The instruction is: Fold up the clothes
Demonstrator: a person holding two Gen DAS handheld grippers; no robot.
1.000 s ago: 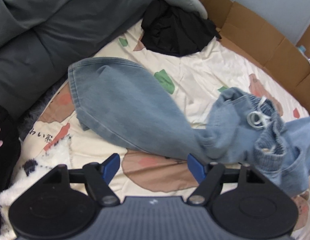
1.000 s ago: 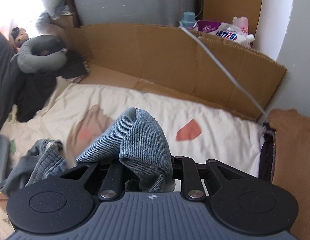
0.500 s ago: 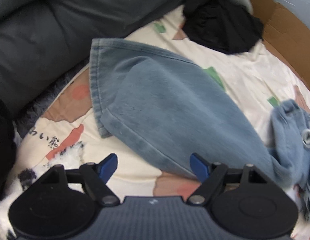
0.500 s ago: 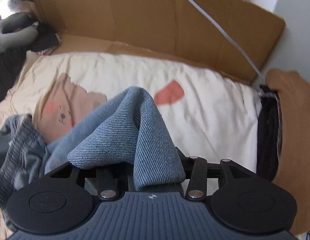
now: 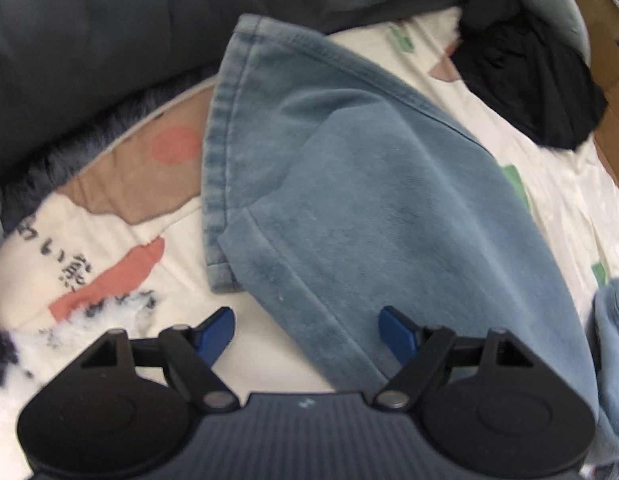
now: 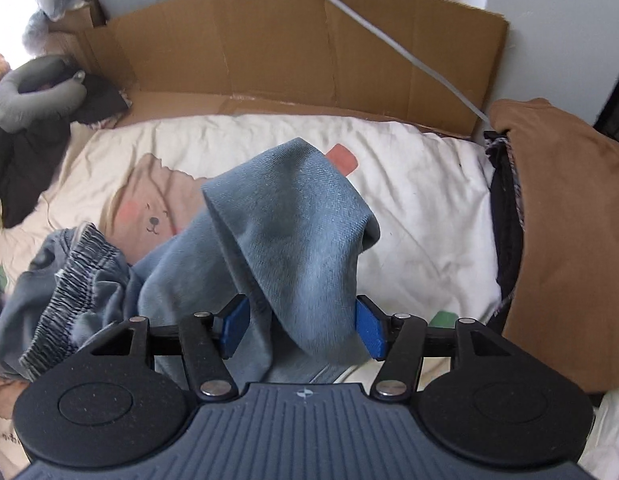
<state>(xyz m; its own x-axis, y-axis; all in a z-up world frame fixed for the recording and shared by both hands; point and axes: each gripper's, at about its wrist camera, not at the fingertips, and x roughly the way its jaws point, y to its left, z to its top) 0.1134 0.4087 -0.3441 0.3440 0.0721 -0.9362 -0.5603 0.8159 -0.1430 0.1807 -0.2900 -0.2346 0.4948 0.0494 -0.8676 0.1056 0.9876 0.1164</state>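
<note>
Blue denim trousers [image 5: 373,184] spread across the printed bed sheet [image 5: 557,184], one leg flat, hem [image 5: 219,152] toward the dark duvet [image 5: 89,32]. Other leg draped over and between the right gripper [image 6: 301,330], jaws wide apart, not visibly clamped. Left gripper [image 5: 307,330] hovering with jaws wide, leg edge lying between them. Likely to slip free and bunch near the elastic waistband [image 6: 69,280]; could skew any fold.
</note>
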